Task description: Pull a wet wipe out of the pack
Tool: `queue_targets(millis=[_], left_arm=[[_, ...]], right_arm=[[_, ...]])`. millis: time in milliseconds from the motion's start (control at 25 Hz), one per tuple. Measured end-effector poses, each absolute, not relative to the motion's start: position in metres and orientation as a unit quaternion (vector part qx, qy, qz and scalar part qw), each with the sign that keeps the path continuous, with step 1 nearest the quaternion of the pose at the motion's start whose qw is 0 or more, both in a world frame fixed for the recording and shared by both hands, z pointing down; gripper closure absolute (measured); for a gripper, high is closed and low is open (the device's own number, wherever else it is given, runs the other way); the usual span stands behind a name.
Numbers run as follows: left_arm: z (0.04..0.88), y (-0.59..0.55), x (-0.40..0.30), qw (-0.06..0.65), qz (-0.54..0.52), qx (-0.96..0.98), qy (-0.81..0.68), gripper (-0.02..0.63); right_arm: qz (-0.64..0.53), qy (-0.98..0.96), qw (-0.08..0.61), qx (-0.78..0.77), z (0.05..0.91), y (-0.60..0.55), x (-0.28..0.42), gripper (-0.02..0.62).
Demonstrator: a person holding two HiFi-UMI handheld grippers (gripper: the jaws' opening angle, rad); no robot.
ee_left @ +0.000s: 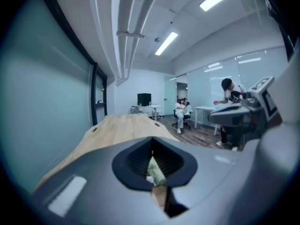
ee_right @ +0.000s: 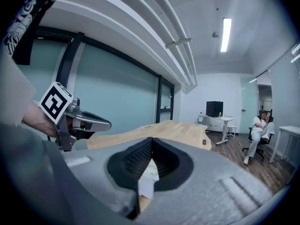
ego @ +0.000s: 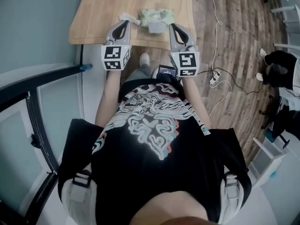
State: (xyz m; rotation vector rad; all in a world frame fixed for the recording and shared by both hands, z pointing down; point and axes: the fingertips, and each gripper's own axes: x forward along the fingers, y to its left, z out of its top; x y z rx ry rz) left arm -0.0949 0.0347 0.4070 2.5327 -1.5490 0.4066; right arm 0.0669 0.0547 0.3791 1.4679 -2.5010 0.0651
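Foreground: a person in a black printed T-shirt fills the head view and holds a gripper out in each hand, over the near edge of a wooden table.
Left hand: the left gripper has its jaws pressed together at the tips and pinches nothing. Behind the tips, its own view shows only green packaging and table below.
Right hand: the right gripper also has its jaws meeting at the tips. The white seen through the gap appears to lie beneath them, not clamped.
Pack: the wet wipe pack lies flat on the table between the two gripper tips, close to the near edge. Its white flap faces the person, and neither gripper touches it.
Wipe: a white crumpled piece lies just left of the pack, beside the left gripper's tip. It looks like a wipe, but whether it is quite free of the pack cannot be made out.
Stage: the scene fits a sheet drawn out and let go. It equally fits a loose sheet lying by with a pull to come.
Risk, pack: nothing pins the pack, and it looks light. A tug on a sheet would likely drag or lift it, and the table edge is near.
Risk, sheet: if the white piece is joined to the next wipe, moving it could string out several.
Risk, grippers: the two tips flank the pack closely, so a sideways sweep could knock it or the sheet to the floor.
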Motion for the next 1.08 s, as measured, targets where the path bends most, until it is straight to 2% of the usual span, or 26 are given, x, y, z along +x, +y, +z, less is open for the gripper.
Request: queue_targets(millis=[360, 1080], left_arm=[[0.393, 0.065, -0.101, 0.067, 0.128, 0.832, -0.536, 0.617], [0.415, 0.084, -0.087, 0.079, 0.147, 0.841, -0.514, 0.617]], right_arm=[[0.017, -0.878, 0.114, 0.465, 0.374, 0.076, 0.055, 0.597], [0.036, -0.875, 0.115, 0.469, 0.383, 0.097, 0.067, 0.597]])
